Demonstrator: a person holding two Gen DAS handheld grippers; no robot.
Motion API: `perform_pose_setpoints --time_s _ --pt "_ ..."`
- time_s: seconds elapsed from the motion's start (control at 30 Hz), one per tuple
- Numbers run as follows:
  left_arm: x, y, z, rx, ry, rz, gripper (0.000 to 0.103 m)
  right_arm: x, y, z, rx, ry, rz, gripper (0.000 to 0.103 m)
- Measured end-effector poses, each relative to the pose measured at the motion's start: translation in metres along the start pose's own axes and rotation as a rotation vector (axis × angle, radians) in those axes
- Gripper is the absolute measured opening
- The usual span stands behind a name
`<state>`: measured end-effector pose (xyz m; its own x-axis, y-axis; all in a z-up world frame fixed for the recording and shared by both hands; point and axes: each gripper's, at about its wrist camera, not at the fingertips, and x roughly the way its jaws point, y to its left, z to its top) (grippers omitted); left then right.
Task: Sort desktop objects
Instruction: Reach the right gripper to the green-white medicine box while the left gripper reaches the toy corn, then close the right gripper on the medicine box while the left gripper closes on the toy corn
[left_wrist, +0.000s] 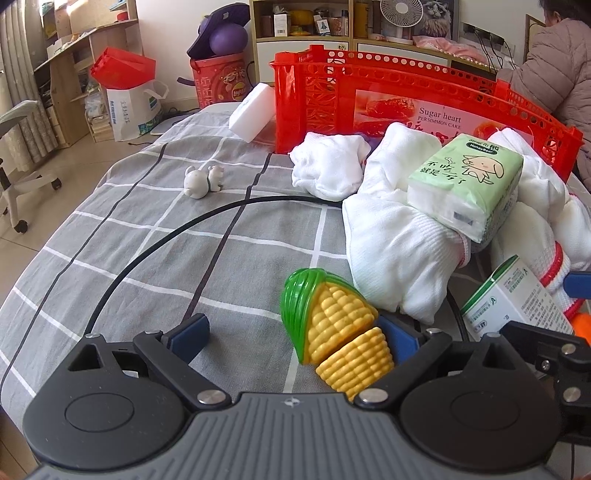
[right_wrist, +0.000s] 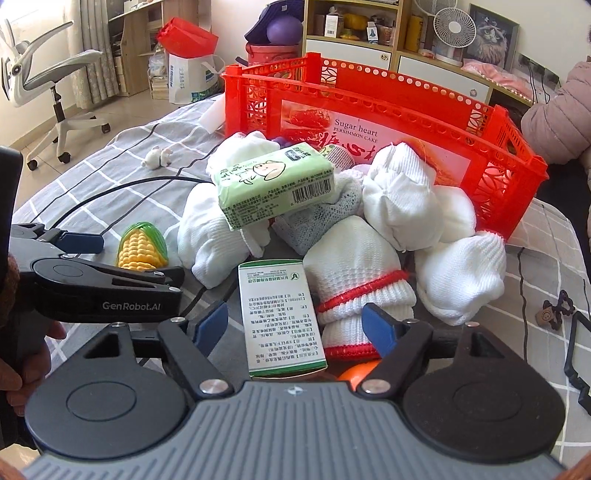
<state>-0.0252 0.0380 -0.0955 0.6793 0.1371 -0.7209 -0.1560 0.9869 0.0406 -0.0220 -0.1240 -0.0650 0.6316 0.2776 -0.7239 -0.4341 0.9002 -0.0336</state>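
My left gripper is spread wide with the toy corn sitting between the fingers, up against the right-hand pad, on the grey checked cloth. No squeeze yet as far as I can see. The corn looks like hard, hollow plastic: light, stiff, glossy, so probably a bit slippery. I'd pinch across the ribbed yellow kernels, not the smooth green husk. It seems split into two pieces, so it may come apart if taken by one end.

My right gripper is also spread, empty, low over the green-and-white carton, which lies flat between its fingers; the right finger is close to a red-cuffed white glove bundle. The carton is light and rigid, so grip its long sides.

Both tools point toward the red basket at the back. A green tissue pack rests on the soft glove heap.
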Motion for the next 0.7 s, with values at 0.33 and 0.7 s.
perform_pose_setpoints --time_s 0.33,0.7 --pt "0.000 0.002 -0.001 0.002 0.003 0.001 0.101 0.001 0.019 -0.003 -0.152 0.001 0.012 0.043" --pt "0.000 0.001 -0.001 0.007 -0.001 0.005 0.101 0.017 0.018 -0.004 -0.071 0.078 0.037 0.042"
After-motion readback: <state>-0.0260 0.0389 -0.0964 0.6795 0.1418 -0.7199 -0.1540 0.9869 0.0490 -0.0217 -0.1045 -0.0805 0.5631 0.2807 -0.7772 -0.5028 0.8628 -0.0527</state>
